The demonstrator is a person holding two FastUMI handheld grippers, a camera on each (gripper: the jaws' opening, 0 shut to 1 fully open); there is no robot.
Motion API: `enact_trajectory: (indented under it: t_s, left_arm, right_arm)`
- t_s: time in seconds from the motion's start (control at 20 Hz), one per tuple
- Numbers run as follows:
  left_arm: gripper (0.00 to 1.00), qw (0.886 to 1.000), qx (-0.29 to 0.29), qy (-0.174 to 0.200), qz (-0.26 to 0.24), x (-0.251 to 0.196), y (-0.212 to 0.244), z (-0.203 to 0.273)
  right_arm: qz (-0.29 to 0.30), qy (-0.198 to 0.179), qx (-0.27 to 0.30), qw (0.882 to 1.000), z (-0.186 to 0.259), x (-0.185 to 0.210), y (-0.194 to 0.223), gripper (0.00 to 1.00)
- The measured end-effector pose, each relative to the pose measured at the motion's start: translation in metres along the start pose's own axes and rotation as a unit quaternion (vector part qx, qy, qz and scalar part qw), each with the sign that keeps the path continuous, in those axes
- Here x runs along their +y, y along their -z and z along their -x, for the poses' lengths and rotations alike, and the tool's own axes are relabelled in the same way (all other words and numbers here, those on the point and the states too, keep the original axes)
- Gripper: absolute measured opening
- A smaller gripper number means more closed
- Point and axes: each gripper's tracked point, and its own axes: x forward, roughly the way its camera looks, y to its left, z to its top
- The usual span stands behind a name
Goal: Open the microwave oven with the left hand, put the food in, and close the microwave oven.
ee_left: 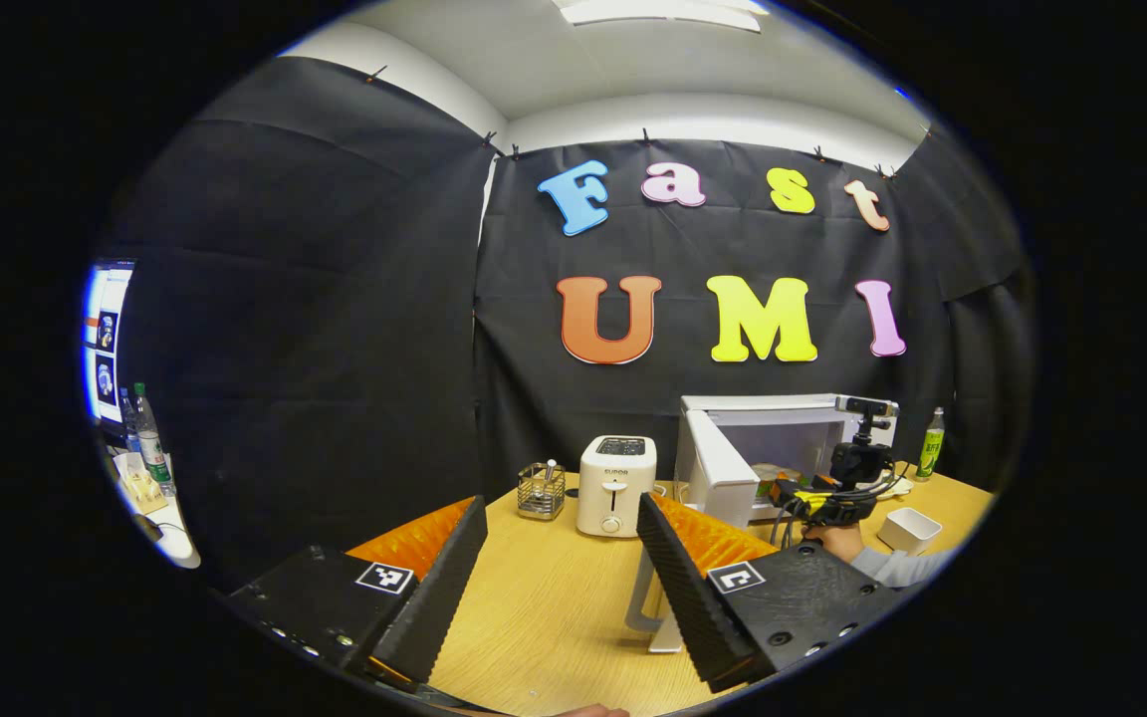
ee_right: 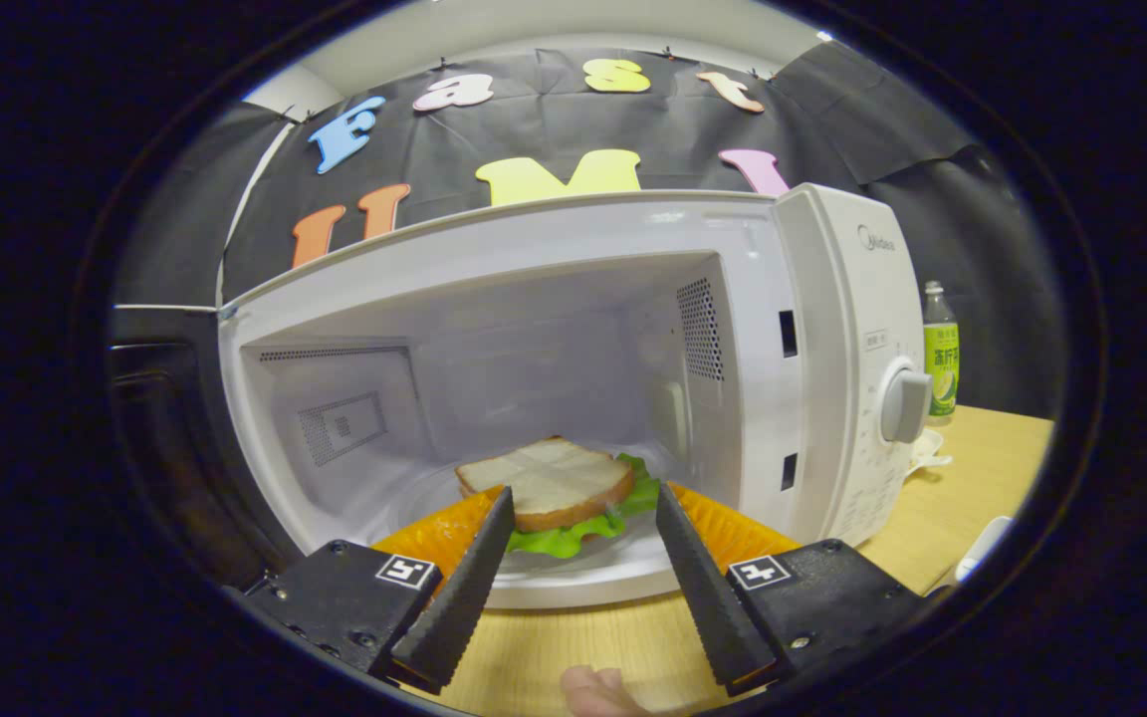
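A wooden table (ee_left: 554,588) in a black-cloth booth carries a white microwave oven (ee_right: 832,349) with its door (ee_left: 718,468) swung open to the left, beside a toaster (ee_left: 616,485) and a wire basket (ee_left: 541,491). The sandwich (ee_right: 549,483), bread over lettuce, lies on the turntable plate (ee_right: 583,583) inside the cavity, apart from both fingers of the right gripper (ee_right: 583,528), whose jaws stand wide and empty in front of the opening. The left gripper (ee_left: 562,543) hovers over the table well back from the oven, jaws wide and empty. The food appears placed; closing remains. The door is probably light, stiff and hinged, best pushed on its free outer edge by the left gripper. The sandwich is soft and loosely layered, so a hard slam could shift it.
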Motion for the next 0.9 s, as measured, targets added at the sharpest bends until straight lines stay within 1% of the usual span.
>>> enact_trajectory:
  t_s: [0.05, 0.1, 0.15, 0.2, 0.25, 0.3, 0.35, 0.4, 0.45, 0.5, 0.55, 0.6, 0.65, 0.7, 0.75, 0.8, 0.85, 0.9]
  left_arm:
    - [0.73, 1.0, -0.002, 0.006, 0.007, 0.002, 0.002, -0.003]
    - [0.68, 1.0, -0.004, 0.01, 0.012, 0.003, 0.002, -0.007]
    - [0.71, 1.0, -0.007, 0.004, 0.013, 0.009, 0.003, -0.013]
    - [0.68, 1.0, -0.009, -0.004, 0.012, 0.017, 0.006, -0.019]
    - [0.45, 1.0, -0.003, -0.009, 0.01, 0.023, 0.011, -0.026]
    - [0.23, 1.0, 0.005, -0.011, 0.01, 0.027, 0.018, -0.028]
    - [0.0, 1.0, 0.013, 0.004, 0.011, 0.024, 0.026, -0.031]
    - [0.06, 1.0, 0.021, 0.014, 0.009, 0.024, 0.033, -0.034]
    - [0.06, 1.0, 0.026, 0.016, 0.003, 0.025, 0.04, -0.038]
    - [0.0, 0.999, 0.034, 0.019, 0.002, 0.028, 0.049, -0.041]
    - [0.0, 0.998, 0.045, 0.033, 0.006, 0.024, 0.057, -0.041]
    - [0.02, 0.998, 0.048, 0.048, 0.006, 0.019, 0.062, -0.042]
    - [0.0, 0.996, 0.049, 0.071, 0.005, 0.009, 0.066, -0.04]
    - [0.0, 0.995, 0.047, 0.094, 0.001, -0.001, 0.069, -0.038]
    - [0.0, 0.994, 0.041, 0.097, -0.004, -0.005, 0.078, -0.024]
    - [0.0, 0.994, 0.042, 0.103, -0.006, -0.008, 0.071, -0.034]
    - [0.0, 0.992, 0.048, 0.114, -0.001, -0.014, 0.074, -0.034]
    - [0.0, 0.992, 0.049, 0.117, -0.001, -0.015, 0.075, -0.038]
  right_arm:
    - [0.001, -0.008, 0.006, 1.0, 0.01, -0.001, 0.0, 0.93]
    - [0.001, -0.02, 0.012, 1.0, 0.021, 0.0, -0.002, 0.93]
    - [0.001, -0.032, 0.009, 0.999, 0.034, 0.001, -0.008, 0.93]
    - [0.002, -0.045, 0.001, 0.999, 0.049, 0.003, -0.02, 0.88]
    - [0.004, -0.055, -0.008, 0.998, 0.065, 0.003, -0.03, 0.93]
    - [0.008, -0.066, -0.015, 0.998, 0.081, 0.004, -0.04, 0.93]
    - [0.019, -0.076, -0.021, 0.997, 0.098, 0.004, -0.049, 0.93]
    - [0.033, -0.082, -0.024, 0.996, 0.115, 0.0, -0.058, 0.93]
    - [0.046, -0.088, -0.033, 0.995, 0.133, -0.004, -0.071, 0.93]
    - [0.056, -0.095, -0.042, 0.993, 0.152, -0.009, -0.085, 0.93]
    - [0.064, -0.101, -0.049, 0.992, 0.172, -0.015, -0.099, 0.93]
    - [0.074, -0.105, -0.059, 0.99, 0.192, -0.021, -0.113, 0.88]
    - [0.091, -0.111, -0.072, 0.987, 0.211, -0.027, -0.128, 0.93]
    - [0.111, -0.104, -0.084, 0.985, 0.228, -0.036, -0.142, 0.93]
    - [0.125, -0.086, -0.095, 0.984, 0.242, -0.051, -0.154, 0.89]
    - [0.132, -0.078, -0.098, 0.983, 0.256, -0.06, -0.164, 0.96]
    - [0.133, -0.076, -0.097, 0.983, 0.268, -0.066, -0.169, 0.96]
    - [0.132, -0.077, -0.09, 0.984, 0.279, -0.072, -0.175, 0.96]
